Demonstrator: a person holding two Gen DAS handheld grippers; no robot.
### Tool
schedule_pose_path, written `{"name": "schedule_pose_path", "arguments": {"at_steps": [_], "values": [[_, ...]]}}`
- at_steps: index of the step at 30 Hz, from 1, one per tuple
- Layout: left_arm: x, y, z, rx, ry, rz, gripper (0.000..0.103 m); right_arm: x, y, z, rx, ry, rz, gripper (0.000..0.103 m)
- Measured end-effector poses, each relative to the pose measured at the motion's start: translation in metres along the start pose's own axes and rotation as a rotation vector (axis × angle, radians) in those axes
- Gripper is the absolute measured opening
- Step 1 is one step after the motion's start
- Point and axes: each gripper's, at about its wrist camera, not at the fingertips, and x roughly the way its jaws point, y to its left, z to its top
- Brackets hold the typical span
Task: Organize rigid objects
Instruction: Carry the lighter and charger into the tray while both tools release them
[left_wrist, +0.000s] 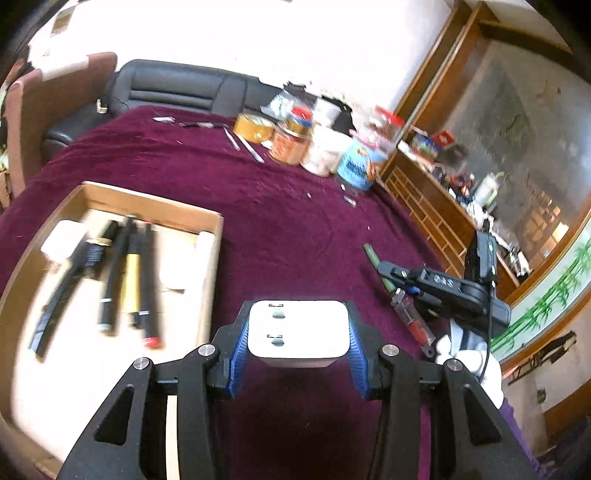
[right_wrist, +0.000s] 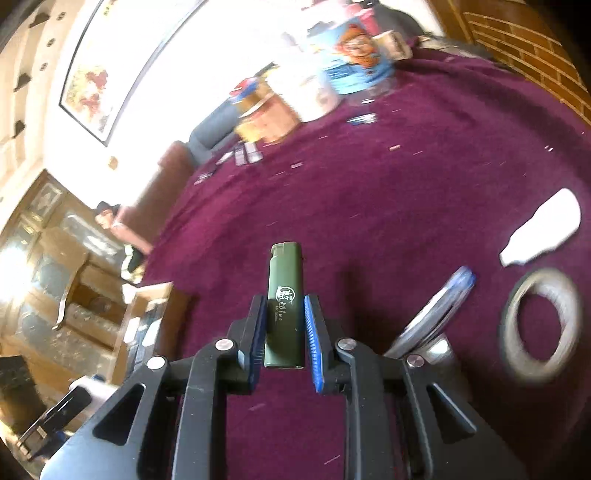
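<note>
My left gripper (left_wrist: 298, 312) is shut on a white plug charger (left_wrist: 299, 334). Its blue pads press both sides, and it hangs above the purple cloth just right of a cardboard box (left_wrist: 212, 236). The box holds several dark pens and markers (left_wrist: 129, 273) and white pieces. My right gripper (right_wrist: 285, 301) is shut on an upright green lighter (right_wrist: 284, 284). From the left wrist view, that right gripper (left_wrist: 384, 267) shows at the right with the lighter (left_wrist: 370, 254) in its jaws.
A red-handled screwdriver (left_wrist: 415, 326) lies below the right gripper. A tape roll (right_wrist: 539, 325), a white scrap (right_wrist: 543, 232) and a clear blue pen (right_wrist: 443, 301) lie at the right. Jars and cups (left_wrist: 321, 147) stand at the table's far edge, with a wooden cabinet (left_wrist: 436, 206) beside it.
</note>
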Motion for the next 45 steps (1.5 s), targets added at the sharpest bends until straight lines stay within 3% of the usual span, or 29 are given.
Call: {"name": "schedule_pose_path", "arguments": {"at_steps": [10,16,21,28,33,37,40,41,45], "values": [[-0.057,0.075,-0.017,-0.074,-0.032,0.092,0.04,0.015,0.11,-0.05,-0.102,0.145,0.159,0.018],[-0.056,0.113,-0.033,-0.123,0.057,0.106,0.04,0.05,0.16,-0.081,-0.152,0.247,0.191,0.018],[-0.03,0.136,-0.033,-0.157,0.159,0.113,0.04,0.086,0.189,-0.103,-0.195,0.318,0.147,0.019],[-0.009,0.145,-0.013,-0.163,0.192,0.093,0.04,0.114,0.208,-0.117,-0.239,0.369,0.078,0.018],[0.012,0.154,-0.007,-0.177,0.232,0.13,0.04,0.118,0.212,-0.12,-0.263,0.366,0.037,0.018],[0.005,0.163,-0.01,-0.229,0.204,0.102,0.043,0.118,0.211,-0.124,-0.259,0.372,0.028,0.018],[-0.016,0.166,-0.01,-0.259,0.152,0.073,0.055,0.114,0.208,-0.123,-0.256,0.359,0.014,0.019],[-0.024,0.166,-0.01,-0.258,0.127,0.077,0.06,0.113,0.208,-0.122,-0.258,0.352,0.011,0.019],[-0.055,0.172,-0.012,-0.28,0.042,0.11,0.064,0.11,0.21,-0.121,-0.28,0.337,0.017,0.019]]}}
